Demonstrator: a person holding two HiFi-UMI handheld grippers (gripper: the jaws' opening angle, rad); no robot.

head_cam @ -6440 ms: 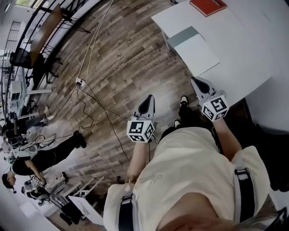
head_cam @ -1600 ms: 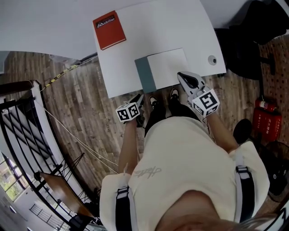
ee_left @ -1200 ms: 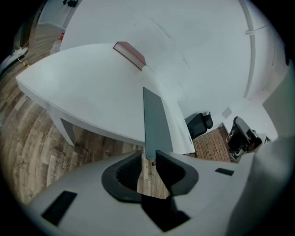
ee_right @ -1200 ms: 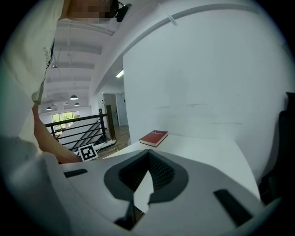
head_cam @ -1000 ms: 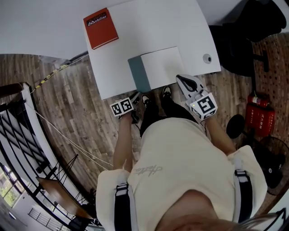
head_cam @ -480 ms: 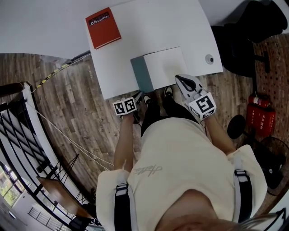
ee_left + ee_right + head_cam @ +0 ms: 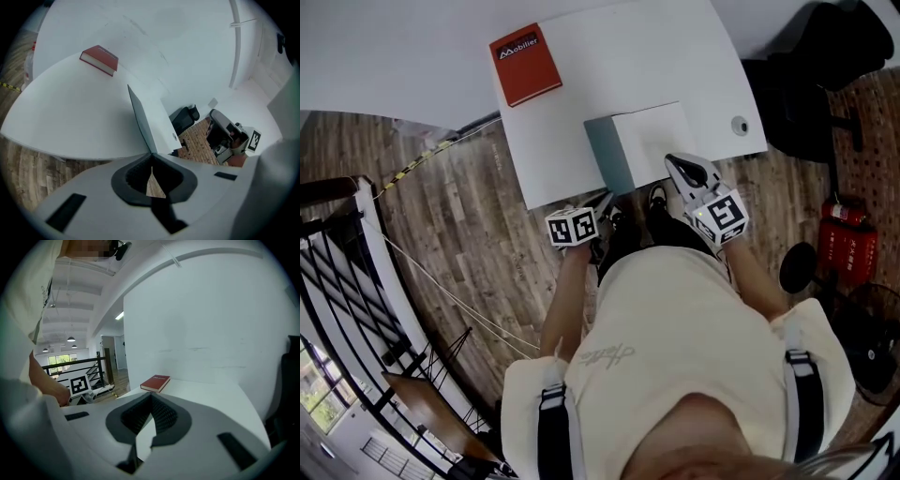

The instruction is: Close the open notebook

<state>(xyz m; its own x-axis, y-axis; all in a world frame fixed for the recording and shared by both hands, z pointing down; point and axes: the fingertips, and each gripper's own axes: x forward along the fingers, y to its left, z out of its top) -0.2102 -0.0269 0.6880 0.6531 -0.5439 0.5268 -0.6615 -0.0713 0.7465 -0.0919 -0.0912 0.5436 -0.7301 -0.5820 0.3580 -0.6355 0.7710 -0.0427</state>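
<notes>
white table [image 7: 675, 56]: near edge right at the person's legs, rt corner close to a black office chair [image 7: 825, 56], wood floor [image 7: 459, 234] open to the left. lots of bare top betw. the notebook [image 7: 652, 141] and the red book [image 7: 525, 64], which sits well apart at the far left corner. small round hole [image 7: 740, 125] in the top just rt of the notebook.

notebook flush w/ the near edge, roughly mid-table. spine runs near-to-far, away from the person; open spread runs left-right along the edge. white page flat on the rt, teal cover [image 7: 605, 155] on the left, lifted and leaning, not flat on the table.

left tongs [image 7: 604, 199] at the near left corner of the notebook. in the left gripper view, pressed together [image 7: 151, 155] right on the near corner of the raised cover [image 7: 140, 119], pinching it; cover rises up-left from the tips.

right tongs [image 7: 675, 163] over the near rt corner of the white page. in the right gripper view, tips pressed together [image 7: 151, 395], white surface below, red book [image 7: 155, 382] straight ahead, far off.
</notes>
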